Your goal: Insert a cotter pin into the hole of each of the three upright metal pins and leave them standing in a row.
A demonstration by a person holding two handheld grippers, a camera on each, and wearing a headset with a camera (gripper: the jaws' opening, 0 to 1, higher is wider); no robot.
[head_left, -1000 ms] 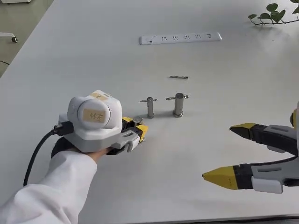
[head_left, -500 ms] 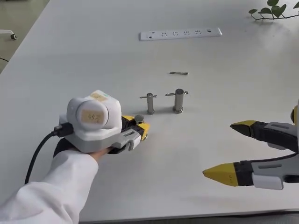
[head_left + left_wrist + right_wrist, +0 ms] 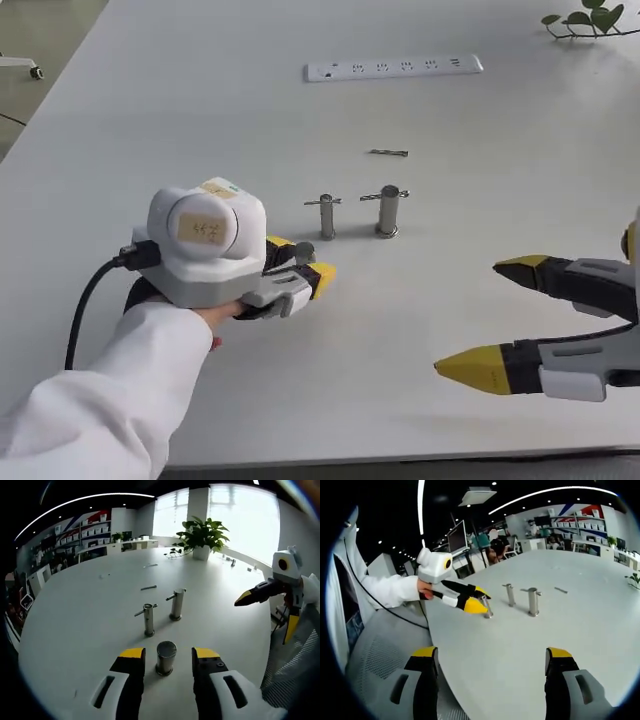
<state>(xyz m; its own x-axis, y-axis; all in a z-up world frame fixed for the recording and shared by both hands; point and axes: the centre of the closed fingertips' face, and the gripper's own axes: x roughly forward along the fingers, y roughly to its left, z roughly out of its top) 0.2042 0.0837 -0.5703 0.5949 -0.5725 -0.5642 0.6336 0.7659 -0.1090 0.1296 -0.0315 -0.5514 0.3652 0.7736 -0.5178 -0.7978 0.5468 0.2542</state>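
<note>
My left tongs [image 3: 168, 655] narrowly straddle the third upright pin [image 3: 305, 251] on the counter [image 3: 200, 120] near the two cottered pins [image 3: 387, 210], and my right tongs [image 3: 470, 320] gape empty, so an off-centre squeeze could tip it over.

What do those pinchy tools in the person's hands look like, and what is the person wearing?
The left gripper and the right gripper look alike: two black jaws ending in pointed yellow tips, on pale grey and white bodies. A black cable comes out of the back of the left one. The person wears a white sleeve.
</note>
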